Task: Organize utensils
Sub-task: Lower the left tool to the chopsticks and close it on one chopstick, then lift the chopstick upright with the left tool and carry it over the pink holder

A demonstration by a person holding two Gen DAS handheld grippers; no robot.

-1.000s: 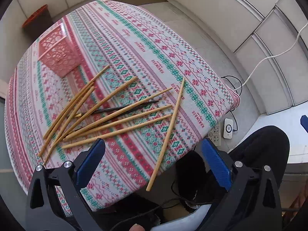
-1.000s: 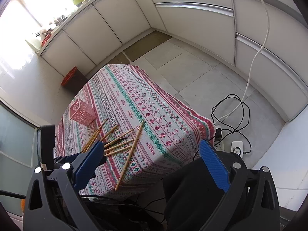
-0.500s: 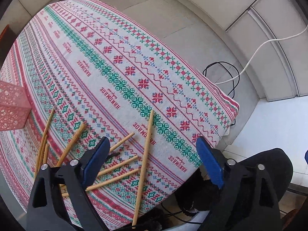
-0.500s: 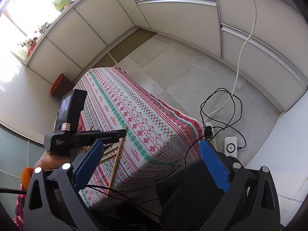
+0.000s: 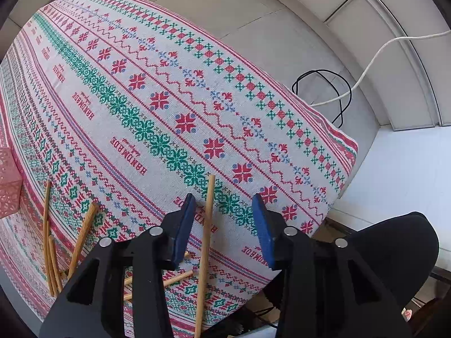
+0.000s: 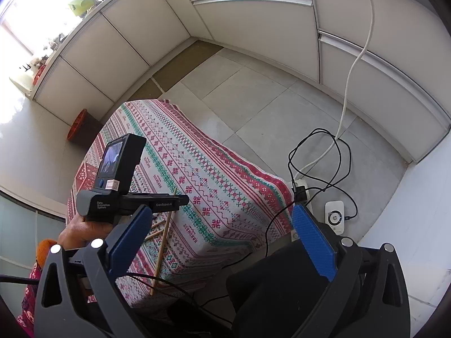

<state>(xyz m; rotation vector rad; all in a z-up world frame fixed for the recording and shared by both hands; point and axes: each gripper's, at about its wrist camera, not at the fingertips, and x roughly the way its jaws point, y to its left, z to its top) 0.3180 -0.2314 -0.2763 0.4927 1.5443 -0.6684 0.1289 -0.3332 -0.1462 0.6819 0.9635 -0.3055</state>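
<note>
Patterned tablecloth (image 5: 157,104) covers the table, grey floor tiles beyond

Left wrist view, near to far: our left gripper (image 5: 222,222) points down over the near table edge, jaws closing, one wooden chopstick (image 5: 207,242) between the blue pads (image 5: 184,225); we see a gap on the right side and cannot tell whether the left pad touches. More chopsticks (image 5: 81,239) lie to the left, partly hidden by the gripper body. Pink basket (image 5: 8,183) is cut off at the frame edge

Right wrist view, near to far: our right gripper (image 6: 222,248) spread wide, empty, off the table. It alone shows the left hand (image 6: 81,229), a power strip (image 6: 303,188) and an orange-rimmed bin (image 6: 77,125)
</note>
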